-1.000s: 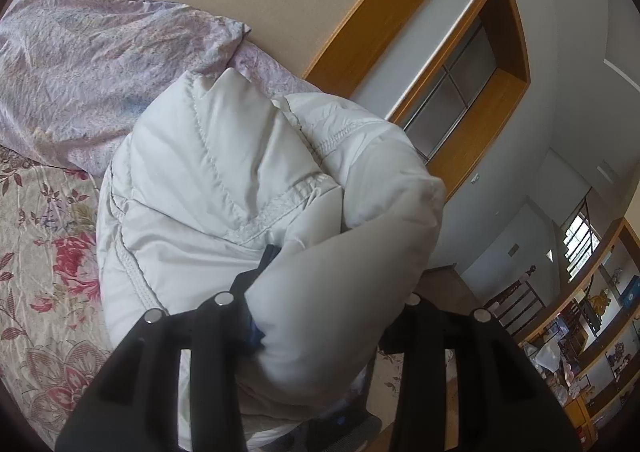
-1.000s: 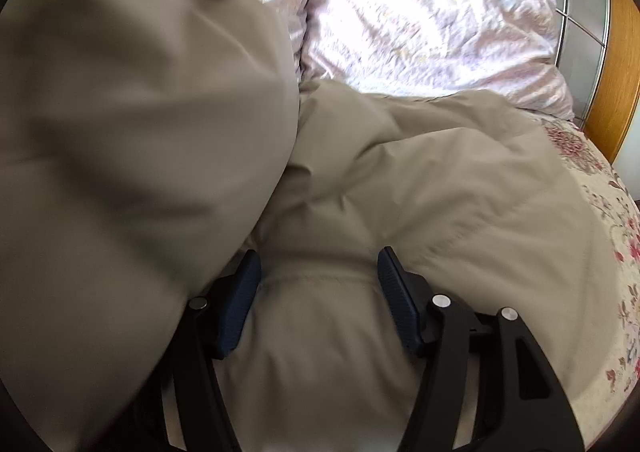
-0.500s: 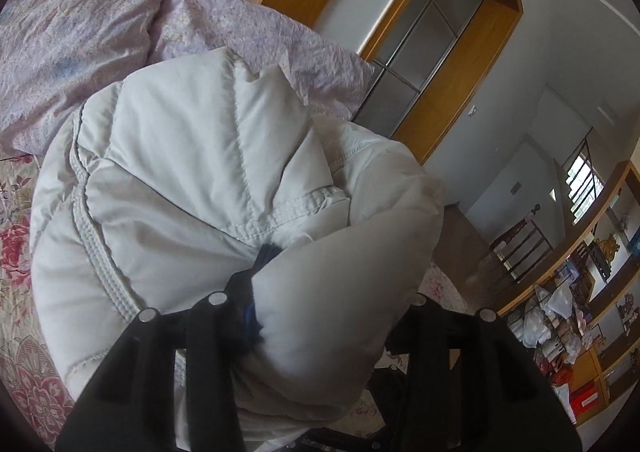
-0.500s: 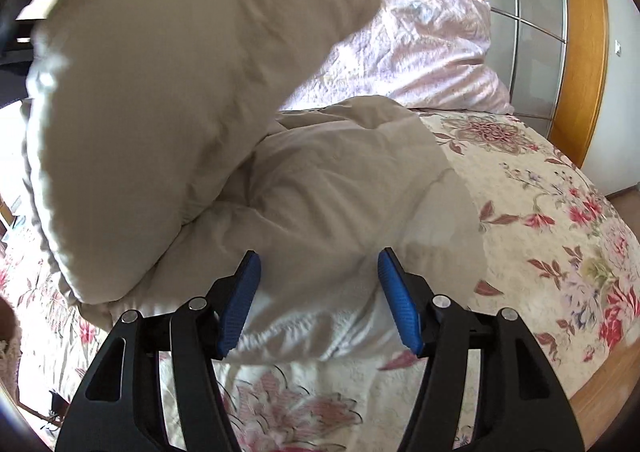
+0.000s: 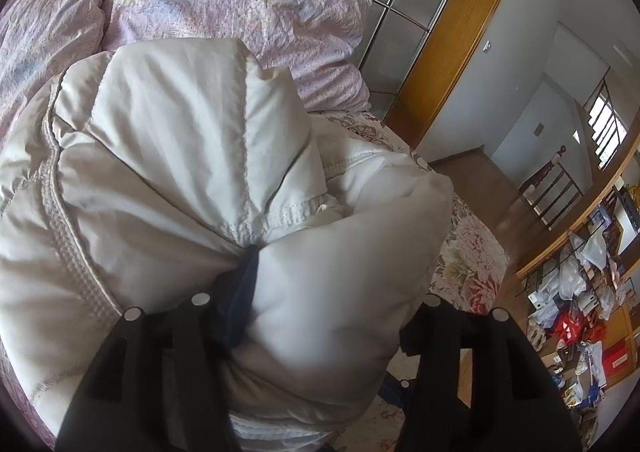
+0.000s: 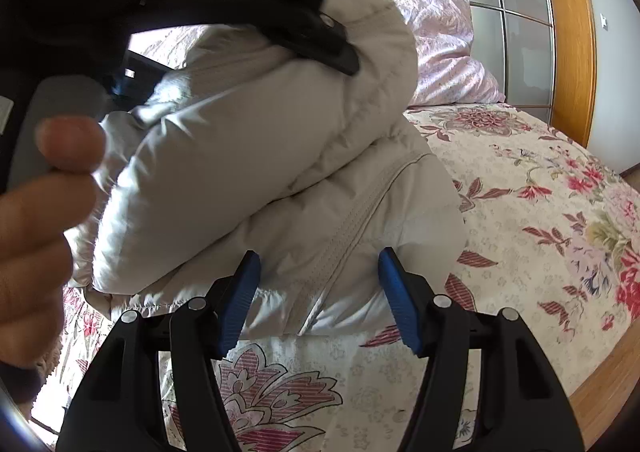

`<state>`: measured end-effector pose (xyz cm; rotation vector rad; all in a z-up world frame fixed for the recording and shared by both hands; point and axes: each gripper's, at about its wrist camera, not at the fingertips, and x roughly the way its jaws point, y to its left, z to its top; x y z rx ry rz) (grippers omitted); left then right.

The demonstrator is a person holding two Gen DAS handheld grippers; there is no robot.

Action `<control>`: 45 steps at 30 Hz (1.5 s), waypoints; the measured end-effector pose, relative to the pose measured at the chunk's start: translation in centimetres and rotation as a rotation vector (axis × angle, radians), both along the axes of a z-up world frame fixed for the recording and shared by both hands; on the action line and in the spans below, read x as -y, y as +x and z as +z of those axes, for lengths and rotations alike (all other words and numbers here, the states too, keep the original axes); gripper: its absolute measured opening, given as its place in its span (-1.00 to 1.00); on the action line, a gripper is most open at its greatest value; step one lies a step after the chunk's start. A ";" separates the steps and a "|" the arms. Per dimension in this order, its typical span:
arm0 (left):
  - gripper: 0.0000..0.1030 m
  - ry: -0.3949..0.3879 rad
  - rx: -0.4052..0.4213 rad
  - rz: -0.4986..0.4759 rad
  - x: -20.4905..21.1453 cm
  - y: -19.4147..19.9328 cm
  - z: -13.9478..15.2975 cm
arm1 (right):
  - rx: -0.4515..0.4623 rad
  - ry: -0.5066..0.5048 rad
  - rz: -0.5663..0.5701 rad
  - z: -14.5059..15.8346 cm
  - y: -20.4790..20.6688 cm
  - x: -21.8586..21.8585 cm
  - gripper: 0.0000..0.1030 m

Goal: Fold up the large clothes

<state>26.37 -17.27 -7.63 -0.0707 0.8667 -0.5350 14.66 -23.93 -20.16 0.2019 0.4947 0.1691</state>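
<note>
A pale cream quilted puffer jacket (image 5: 168, 180) fills the left wrist view. My left gripper (image 5: 332, 292) is shut on a thick fold of it and holds that fold raised over the rest. In the right wrist view the jacket (image 6: 280, 156) lies bunched on the bed with the lifted fold draped over the lower part. The left gripper (image 6: 320, 40) shows there at the top, clamped on the fold, with the person's hand (image 6: 36, 212) at the left. My right gripper (image 6: 320, 292) is open and empty, its blue pads at the jacket's near hem.
The bed has a floral sheet (image 6: 540, 220) and pink-lilac pillows (image 5: 240, 0) at its head. A wooden headboard with frosted panels (image 6: 520, 32) stands behind. The bed's wooden edge (image 6: 600, 384) is at lower right. Cluttered shelves (image 5: 580, 300) stand across the room.
The left gripper has carried its fold of jacket further over the lower part. The right gripper has drawn back from the jacket toward the bed's near edge, still open.
</note>
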 end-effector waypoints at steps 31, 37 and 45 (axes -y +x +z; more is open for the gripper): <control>0.92 0.146 0.222 0.385 -13.7 -1.5 4.8 | -0.002 0.003 -0.014 -0.5 -0.5 -1.0 0.35; 0.92 0.180 0.184 0.340 -12.6 -0.2 1.3 | 0.006 -0.013 -0.013 -0.6 -0.5 -1.2 0.38; 0.93 0.236 0.222 0.272 -9.5 -0.5 -0.6 | 0.023 -0.031 -0.017 -0.9 -0.6 -1.4 0.42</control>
